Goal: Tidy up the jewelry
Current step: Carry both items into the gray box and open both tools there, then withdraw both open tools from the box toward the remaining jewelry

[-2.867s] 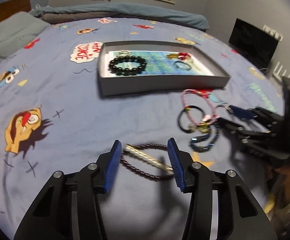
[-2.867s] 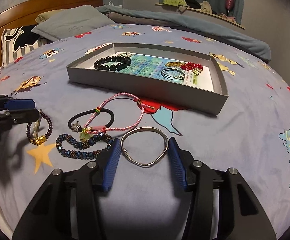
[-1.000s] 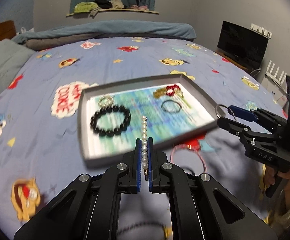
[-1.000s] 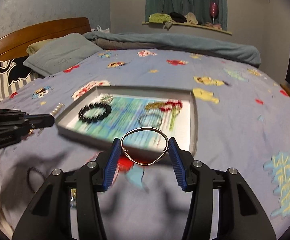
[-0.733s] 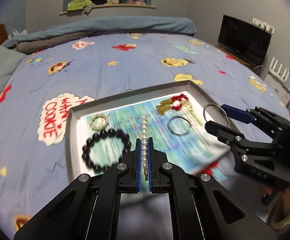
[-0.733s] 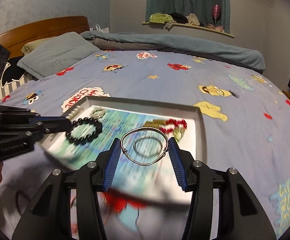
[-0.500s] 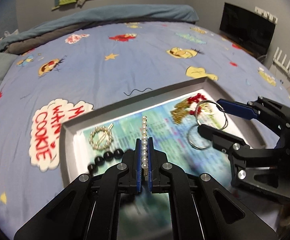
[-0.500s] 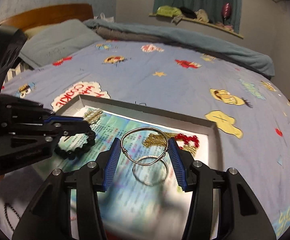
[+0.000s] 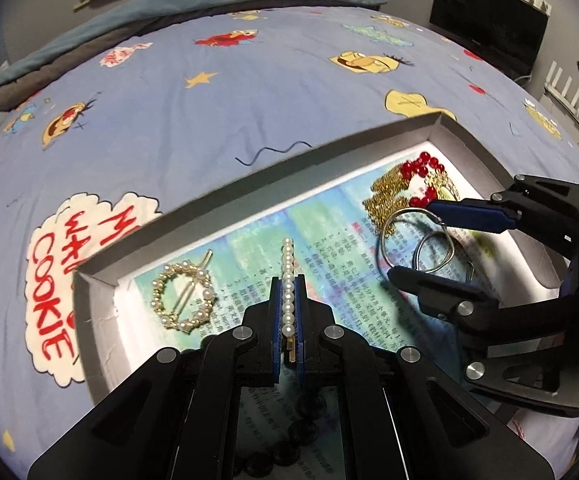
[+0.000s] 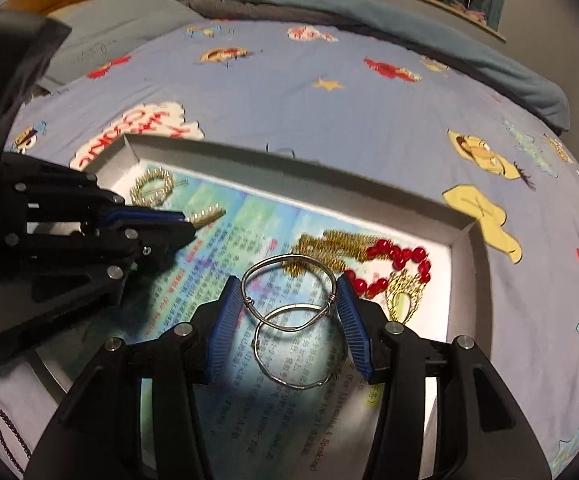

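In the grey tray's [image 9: 101, 276] far-left corner lies a round pearl brooch [image 9: 182, 300]. Just right of it, the left claw [image 9: 288, 312] is clamped on a pearl hair clip [image 9: 287, 280] above the tray's printed lining. Further right, the right claw [image 10: 289, 308] grips a silver bangle [image 10: 289, 276] over a second silver bangle [image 10: 301, 356] on the lining, near the red beads [image 10: 393, 260] and gold chain [image 10: 325, 244] in the far-right corner.

Grey tray [image 9: 369, 136], blue cartoon-print bedspread [image 9: 273, 80].
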The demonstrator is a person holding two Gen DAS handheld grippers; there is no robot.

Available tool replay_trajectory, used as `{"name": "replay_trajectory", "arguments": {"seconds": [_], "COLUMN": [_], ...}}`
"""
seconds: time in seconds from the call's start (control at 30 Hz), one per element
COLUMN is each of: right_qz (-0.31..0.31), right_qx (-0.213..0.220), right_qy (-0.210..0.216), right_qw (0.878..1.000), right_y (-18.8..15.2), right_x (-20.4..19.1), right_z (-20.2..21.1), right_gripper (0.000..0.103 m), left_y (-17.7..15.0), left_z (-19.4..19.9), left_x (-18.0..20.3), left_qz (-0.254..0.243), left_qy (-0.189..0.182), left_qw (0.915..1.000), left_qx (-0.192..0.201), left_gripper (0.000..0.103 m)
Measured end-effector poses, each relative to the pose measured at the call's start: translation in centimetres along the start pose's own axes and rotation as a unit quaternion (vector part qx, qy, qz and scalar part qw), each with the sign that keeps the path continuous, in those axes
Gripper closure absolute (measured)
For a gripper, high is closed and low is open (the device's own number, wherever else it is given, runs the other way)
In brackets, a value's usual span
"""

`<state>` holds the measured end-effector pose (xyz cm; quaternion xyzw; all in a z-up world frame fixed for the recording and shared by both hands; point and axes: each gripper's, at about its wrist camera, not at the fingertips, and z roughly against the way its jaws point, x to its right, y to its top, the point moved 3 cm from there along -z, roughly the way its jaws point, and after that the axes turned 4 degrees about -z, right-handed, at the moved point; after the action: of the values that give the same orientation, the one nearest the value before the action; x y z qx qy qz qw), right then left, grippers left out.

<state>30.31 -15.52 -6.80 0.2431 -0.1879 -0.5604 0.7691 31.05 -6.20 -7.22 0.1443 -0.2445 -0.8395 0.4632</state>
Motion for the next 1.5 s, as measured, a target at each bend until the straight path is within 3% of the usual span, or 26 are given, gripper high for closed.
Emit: {"name": "replay_trajectory", "arguments": {"seconds": [0.13,0.23,0.3,0.43,0.5,0.6,0.67,0.7,0.93,1.23,1.5], "right_qz": [-0.003,0.001,0.003,-0.003,-0.009,-0.013,-0.011,-0.012,-0.038,-0.083,-0.088], "right_qx": [-0.012,-0.011,-0.005,0.014,0.022,0.040,0.056,0.059,0.085,0.109,0.117], "right_qy": [0.001,0.003,0.000,-0.005,-0.006,-0.015,-0.022,-0.023,-0.037,-0.025,-0.017], "right_qw": [1.000,1.000,1.000,1.000,1.000,0.999,0.998,0.998,0.995,0.990,0.989], "right_y": [-0.1,-0.2,-0.3,-0.3,-0.2,-0.4,-0.7,-0.9,-3.0,-6.7,-9.3], "right_x": [0.1,0.0,-0.1,0.0,0.1,0.2,0.3,0.3,1.2,1.4,0.0], "right_z": [-0.3,-0.2,0.0,0.9,1.6,3.2,4.8,5.3,10.9,17.3,20.5], "right_gripper": [0.054,0.053,0.053,0.037,0.035,0.022,0.018,0.016,0.006,0.006,0.006], "left_y": [-0.1,-0.4,-0.6,-1.0,-1.0,-1.2,-1.5,-1.6,-3.4,-6.9,-10.0], "left_z": [0.2,1.1,1.9,3.6,4.6,6.8,8.5,9.2,14.3,20.9,24.1], "left_x": [-0.2,-0.4,-0.6,-1.3,-1.4,-1.4,-1.3,-1.3,-0.5,2.1,4.1], "left_qz": [0.010,0.017,0.021,0.032,0.033,0.042,0.052,0.056,0.074,0.085,0.071], "left_qy": [-0.006,-0.005,-0.009,-0.004,0.000,-0.001,0.005,0.010,0.025,0.061,0.081], "left_qw": [0.9999,0.9996,0.9992,0.9981,0.9977,0.9957,0.9933,0.9921,0.9876,0.9781,0.9772], "left_qx": [0.004,0.022,0.034,0.052,0.060,0.082,0.103,0.111,0.136,0.180,0.183], "left_gripper": [0.096,0.082,0.081,0.068,0.063,0.045,0.024,0.022,0.012,0.008,0.008]}}
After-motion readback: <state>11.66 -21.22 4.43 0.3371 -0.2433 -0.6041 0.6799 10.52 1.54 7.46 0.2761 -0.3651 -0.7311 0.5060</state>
